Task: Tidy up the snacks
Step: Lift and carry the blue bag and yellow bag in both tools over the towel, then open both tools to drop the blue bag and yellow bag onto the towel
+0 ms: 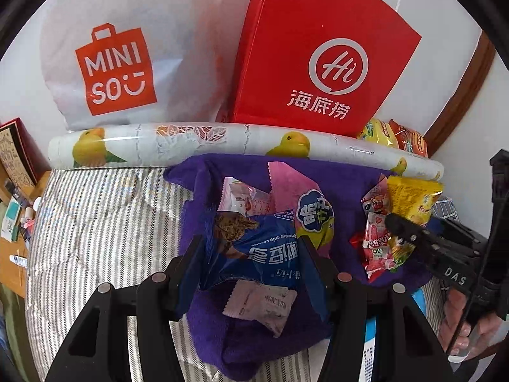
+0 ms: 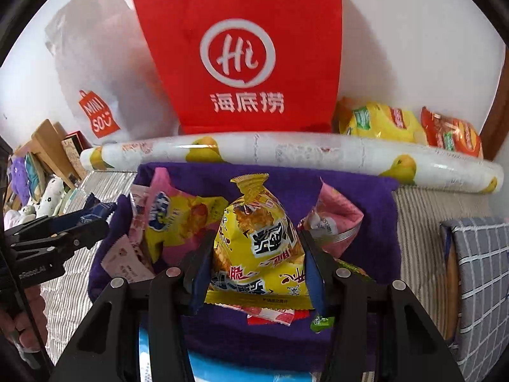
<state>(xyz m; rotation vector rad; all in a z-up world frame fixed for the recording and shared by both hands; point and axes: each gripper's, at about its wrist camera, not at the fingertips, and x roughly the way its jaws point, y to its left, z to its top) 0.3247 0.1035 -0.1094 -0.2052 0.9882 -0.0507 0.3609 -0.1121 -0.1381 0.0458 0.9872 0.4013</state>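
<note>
Snack packets lie on a purple towel (image 1: 346, 187) on a striped bed. My left gripper (image 1: 251, 254) is shut on a blue chocolate chip cookie packet (image 1: 264, 251); a pink and yellow packet (image 1: 302, 203) lies behind it. My right gripper (image 2: 254, 254) is shut on a yellow snack packet (image 2: 254, 242), with a pink packet (image 2: 337, 216) to its right and a pink and yellow one (image 2: 175, 222) to its left. The right gripper also shows in the left wrist view (image 1: 404, 232), over red and yellow packets (image 1: 378, 248).
A red Haidilao bag (image 1: 321, 54) and a white Miniso bag (image 1: 127, 47) stand against the wall behind a duck-print roll (image 1: 203, 140). Yellow and orange snack bags (image 2: 381, 121) sit at back right. A checked cushion (image 2: 480, 273) lies on the right.
</note>
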